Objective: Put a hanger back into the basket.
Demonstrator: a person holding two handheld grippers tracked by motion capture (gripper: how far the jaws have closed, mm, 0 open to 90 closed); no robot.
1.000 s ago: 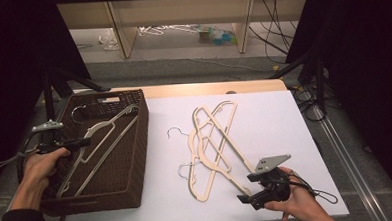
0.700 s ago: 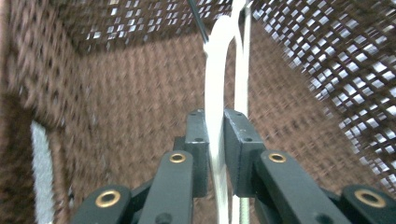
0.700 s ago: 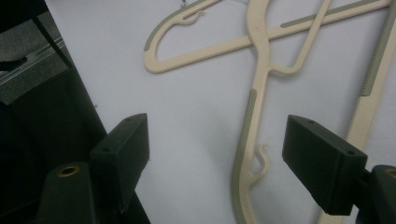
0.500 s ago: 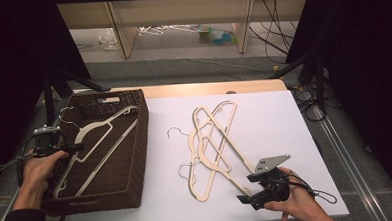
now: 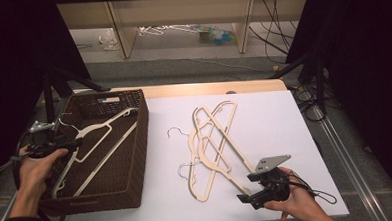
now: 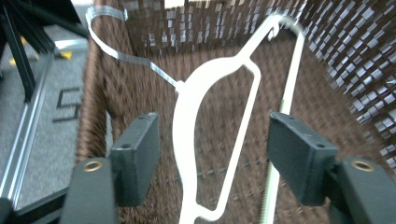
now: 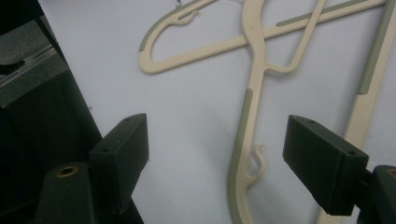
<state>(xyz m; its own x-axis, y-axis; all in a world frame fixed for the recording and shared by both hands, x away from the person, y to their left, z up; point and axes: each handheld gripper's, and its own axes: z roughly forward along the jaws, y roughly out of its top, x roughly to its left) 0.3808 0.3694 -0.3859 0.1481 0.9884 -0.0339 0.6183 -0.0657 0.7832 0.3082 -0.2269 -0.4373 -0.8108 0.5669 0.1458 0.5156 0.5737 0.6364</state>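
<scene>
From above, we hold the left gripper (image 5: 60, 145) over the wicker basket (image 5: 131, 158), where a white hanger (image 5: 97, 140) lies; cream hangers (image 5: 213, 145) sprawl on the table (image 5: 284, 116) beside our right gripper (image 5: 253, 195)

Left gripper view: our jaws have just been opening, the hanger (image 6: 187, 121) between but untouched (basket wall crowding around)

Right gripper view: jaws spread, one cream hanger (image 7: 247, 121) between

Left gripper view: motion blur throughout; basket (image 6: 224, 135) weave smeared, white hanger (image 6: 187, 121) cut off by the bottom edge, its metal hook (image 6: 116, 51) streaked. Right gripper view: cream hangers (image 7: 247, 140) cropped at top, right and bottom edges. High view: hanger overlaps in the pile (image 5: 210, 150) too small to sort.
</scene>
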